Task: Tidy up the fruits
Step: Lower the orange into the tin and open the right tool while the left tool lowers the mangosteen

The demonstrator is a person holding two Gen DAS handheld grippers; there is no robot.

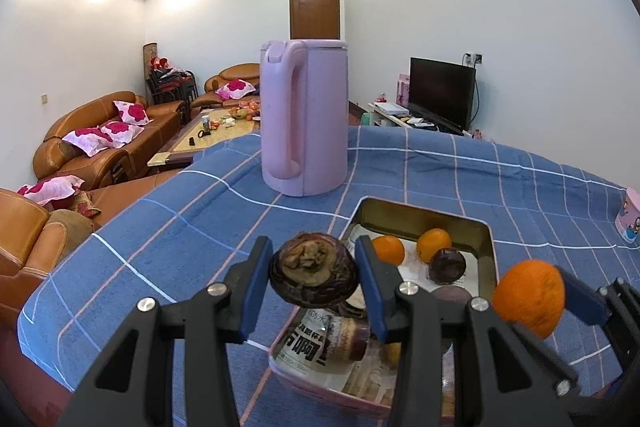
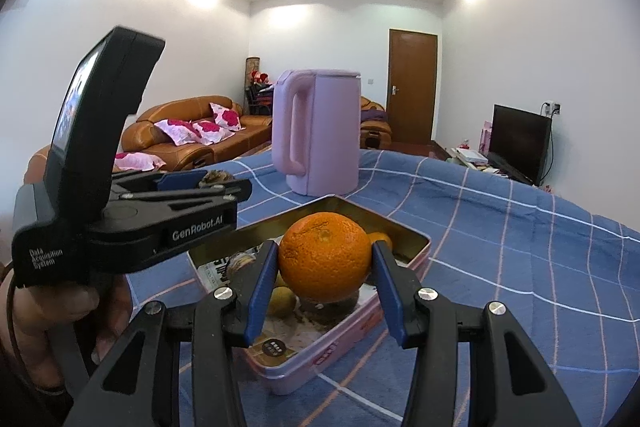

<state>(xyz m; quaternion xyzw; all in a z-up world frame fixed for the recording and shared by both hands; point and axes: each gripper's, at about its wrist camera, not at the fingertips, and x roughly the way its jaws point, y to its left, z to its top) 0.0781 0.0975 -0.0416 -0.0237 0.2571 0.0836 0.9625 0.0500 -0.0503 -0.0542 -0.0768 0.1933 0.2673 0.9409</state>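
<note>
My left gripper (image 1: 314, 273) is shut on a dark purple mangosteen (image 1: 314, 275) and holds it above the near left part of a pink tin (image 1: 490, 239). In the tin lie two small oranges (image 1: 388, 249), another mangosteen (image 1: 447, 265) and printed paper. My right gripper (image 2: 325, 267) is shut on a large orange (image 2: 324, 257), seen at the right edge of the left wrist view as the orange (image 1: 530, 297). It hangs over the tin (image 2: 416, 251), where a yellowish fruit (image 2: 282, 301) lies below. The left gripper (image 2: 204, 181) shows at the left of the right wrist view.
A tall pink kettle (image 1: 304, 119) stands on the blue checked tablecloth (image 1: 160, 227) behind the tin. A small printed cup (image 1: 628, 215) sits at the cloth's right edge. A hand (image 2: 80, 307) grips the left tool. Sofas, a coffee table and a television fill the room beyond.
</note>
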